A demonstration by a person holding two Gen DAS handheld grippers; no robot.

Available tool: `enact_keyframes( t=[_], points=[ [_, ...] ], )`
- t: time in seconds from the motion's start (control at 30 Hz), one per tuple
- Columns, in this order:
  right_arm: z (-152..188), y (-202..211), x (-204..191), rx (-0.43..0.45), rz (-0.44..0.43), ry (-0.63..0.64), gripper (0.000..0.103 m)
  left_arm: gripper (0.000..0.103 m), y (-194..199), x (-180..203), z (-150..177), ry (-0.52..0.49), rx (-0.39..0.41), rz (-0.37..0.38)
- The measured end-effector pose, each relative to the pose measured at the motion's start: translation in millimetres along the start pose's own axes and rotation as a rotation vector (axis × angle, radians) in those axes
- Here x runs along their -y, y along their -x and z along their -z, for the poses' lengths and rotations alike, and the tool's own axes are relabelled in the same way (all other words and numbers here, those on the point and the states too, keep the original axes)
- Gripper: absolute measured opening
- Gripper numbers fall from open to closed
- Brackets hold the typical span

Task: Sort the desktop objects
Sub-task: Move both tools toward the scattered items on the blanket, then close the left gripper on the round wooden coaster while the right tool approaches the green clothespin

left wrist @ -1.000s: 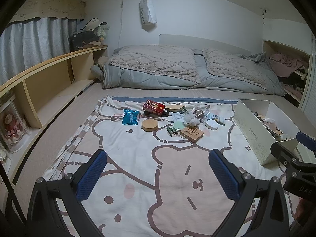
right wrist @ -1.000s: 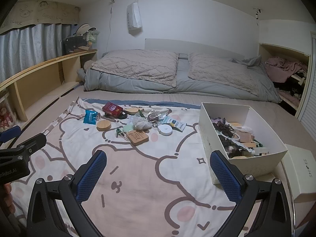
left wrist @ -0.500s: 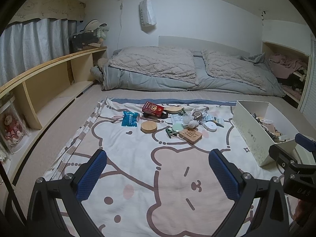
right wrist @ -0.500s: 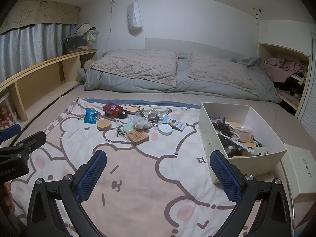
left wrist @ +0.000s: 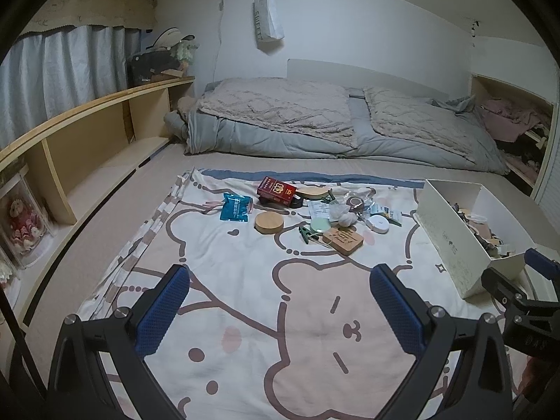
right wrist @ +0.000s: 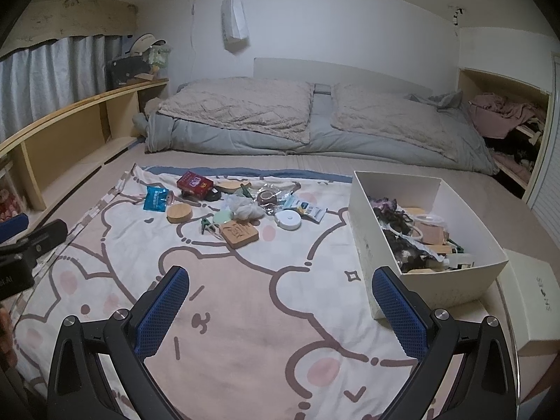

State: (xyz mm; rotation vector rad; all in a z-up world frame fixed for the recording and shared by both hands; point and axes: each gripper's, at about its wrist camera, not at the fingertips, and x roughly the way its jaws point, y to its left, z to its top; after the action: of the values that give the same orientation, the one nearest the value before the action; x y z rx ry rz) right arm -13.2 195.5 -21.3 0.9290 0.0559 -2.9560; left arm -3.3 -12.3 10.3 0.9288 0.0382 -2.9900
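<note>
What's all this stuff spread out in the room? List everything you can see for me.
Blanket: one, cream with pink bear drawings, spread on the floor.
White box: one, open, right of the blanket, already holding mixed small things.
White lid or carton: one, beside the box.
Red packet: one, far end of the pile.
Blue sachet: one, left of the pile.
Round wooden lid: one, tan.
Carved wooden block: one, brown, nearest item.
White round case: one.
Green clip: one.
Bedding: grey and beige, behind.
Wooden shelf: along the left wall.
Left gripper: black, blue pads, open.
Right gripper: same, open.
</note>
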Motion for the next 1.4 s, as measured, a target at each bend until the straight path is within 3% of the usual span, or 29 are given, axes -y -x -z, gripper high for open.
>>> enact_keyframes(
  t=[0.33, 0.77, 1.07, 1.4],
  points=[
    [-14.1, -7.1, 4.2, -0.005, -0.006, 0.022, 0.103, 0.103, 0.0, -8.5, -36.9, -0.026, 0.011, 0.025],
    [-35.3, -29.0, 10.9, -0.011, -0.038, 0.015, 0.103, 0.103, -18.7, -29.7, -107.3, -0.098, 0.063, -0.041],
    [-39.7, -65.7, 13.4, -0.065, -0.095, -0.017, 0.103, 0.103, -78.1, -30.5, -134.7, -0.100, 0.023, -0.023],
    [-48.2, -121.2, 11.0, -0.123, -0.121, -0.028, 0.103, 0.103, -196.3, -36.2, -128.2, 0.011, -0.111, 0.013]
  ],
)
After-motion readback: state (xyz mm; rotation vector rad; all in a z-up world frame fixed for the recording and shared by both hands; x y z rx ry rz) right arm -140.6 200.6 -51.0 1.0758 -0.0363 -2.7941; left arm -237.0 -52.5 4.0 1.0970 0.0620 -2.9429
